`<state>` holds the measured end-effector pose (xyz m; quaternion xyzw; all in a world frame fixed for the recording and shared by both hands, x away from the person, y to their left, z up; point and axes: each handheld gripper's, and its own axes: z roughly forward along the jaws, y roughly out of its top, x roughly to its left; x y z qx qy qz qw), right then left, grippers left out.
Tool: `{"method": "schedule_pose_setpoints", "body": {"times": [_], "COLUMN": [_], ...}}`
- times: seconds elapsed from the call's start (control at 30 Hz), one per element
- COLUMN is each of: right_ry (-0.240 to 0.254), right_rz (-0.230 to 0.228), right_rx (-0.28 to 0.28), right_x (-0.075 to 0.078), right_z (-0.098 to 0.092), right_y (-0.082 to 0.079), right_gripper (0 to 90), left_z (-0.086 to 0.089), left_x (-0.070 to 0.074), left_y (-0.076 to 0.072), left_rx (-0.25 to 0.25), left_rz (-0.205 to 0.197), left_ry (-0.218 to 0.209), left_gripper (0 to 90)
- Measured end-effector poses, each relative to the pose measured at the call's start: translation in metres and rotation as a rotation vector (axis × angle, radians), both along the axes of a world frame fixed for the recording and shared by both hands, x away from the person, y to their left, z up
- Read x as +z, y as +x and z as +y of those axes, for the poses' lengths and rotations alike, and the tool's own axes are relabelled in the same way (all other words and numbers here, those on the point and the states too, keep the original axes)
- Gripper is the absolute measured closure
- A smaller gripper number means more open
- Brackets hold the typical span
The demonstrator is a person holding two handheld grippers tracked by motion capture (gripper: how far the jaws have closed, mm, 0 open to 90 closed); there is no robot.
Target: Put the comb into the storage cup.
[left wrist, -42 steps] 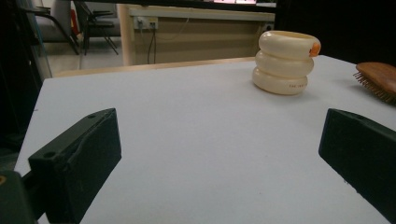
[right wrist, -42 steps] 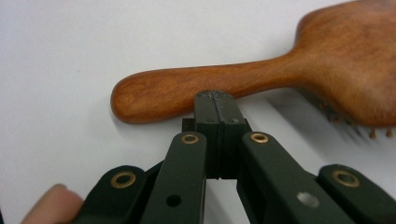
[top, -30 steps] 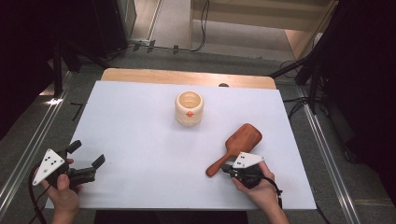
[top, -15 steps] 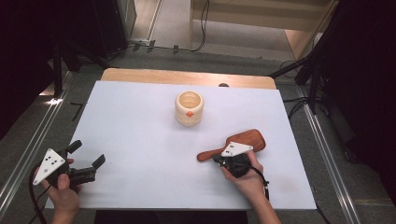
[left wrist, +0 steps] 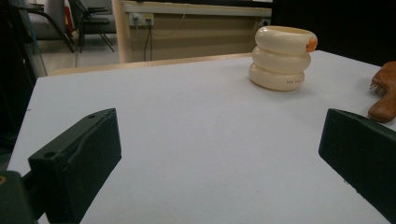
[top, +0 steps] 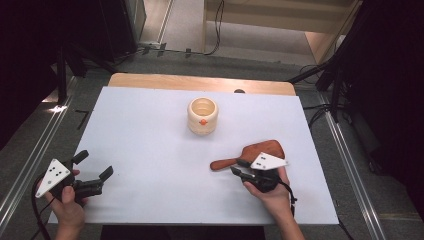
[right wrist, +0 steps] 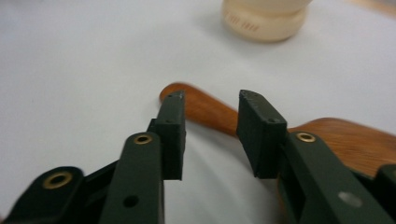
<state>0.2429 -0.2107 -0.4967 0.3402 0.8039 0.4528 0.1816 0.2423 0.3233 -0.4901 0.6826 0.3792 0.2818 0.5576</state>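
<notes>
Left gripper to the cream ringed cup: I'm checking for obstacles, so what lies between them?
Nothing: the high view shows bare white tabletop between the left gripper and the cream ringed cup.

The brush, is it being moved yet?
Done: nothing, it seems; the brush lies flat on the table, away from the cup. In hand: right tongs just opened, its handle beyond them, ungripped. Left tongs wait open. Left: grabbing it.
</notes>
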Motion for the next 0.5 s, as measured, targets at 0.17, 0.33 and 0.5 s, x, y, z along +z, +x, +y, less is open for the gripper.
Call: {"method": "schedule_pose_setpoints", "body": {"times": [0.17,0.33,0.5], "right_ry": [0.114,0.157,0.186], "right_rz": [-0.152,-0.181,-0.143], "right_rx": [-0.118,-0.227,-0.306], "right_x": [0.006,0.004,0.003], "right_z": [-0.038,-0.069,-0.092], "right_y": [-0.011,-0.016,-0.02], "right_gripper": [36.2,35.3,12.9], "left_z": [0.0,0.0,0.0], "left_x": [0.0,0.001,0.001], "left_y": [0.0,0.001,0.002], "left_rx": [-0.003,-0.009,-0.013], "left_rz": [0.006,0.013,0.015], "left_ry": [-0.003,-0.002,-0.002], "left_gripper": [0.0,0.0,0.0]}}
